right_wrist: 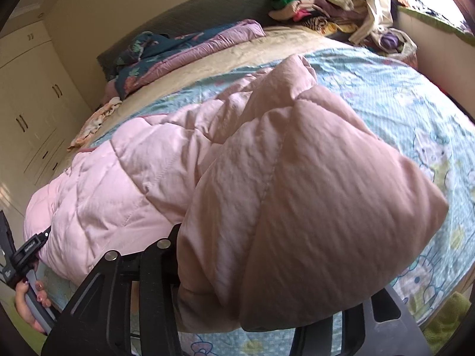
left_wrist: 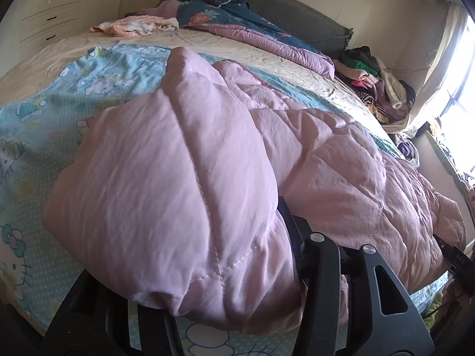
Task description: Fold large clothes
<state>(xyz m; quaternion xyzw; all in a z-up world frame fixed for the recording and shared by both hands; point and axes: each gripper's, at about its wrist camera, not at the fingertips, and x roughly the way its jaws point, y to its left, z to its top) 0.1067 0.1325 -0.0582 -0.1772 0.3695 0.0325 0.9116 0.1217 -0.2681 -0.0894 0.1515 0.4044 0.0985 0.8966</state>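
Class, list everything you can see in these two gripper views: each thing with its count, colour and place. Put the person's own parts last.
Quilted coat: one, pink, near bed edge, held by both grippers.
Cartoon sheet: one, light blue, under coat.
Bedspread: one, cream, over mattress.
Floral quilt: one, teal and mauve, at headboard.
Headboard: one, grey-green, far end.
Clothes pile: one, mixed colours, by window.
Wardrobe: one, cream, left wall.
Left gripper: black, gripping coat.
Right gripper: black, gripping coat.
Hand: one, holding left gripper.

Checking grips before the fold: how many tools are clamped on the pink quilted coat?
2: the left tool grips one end of the pink quilted coat, the right tool the other; both are partly hidden by fabric.
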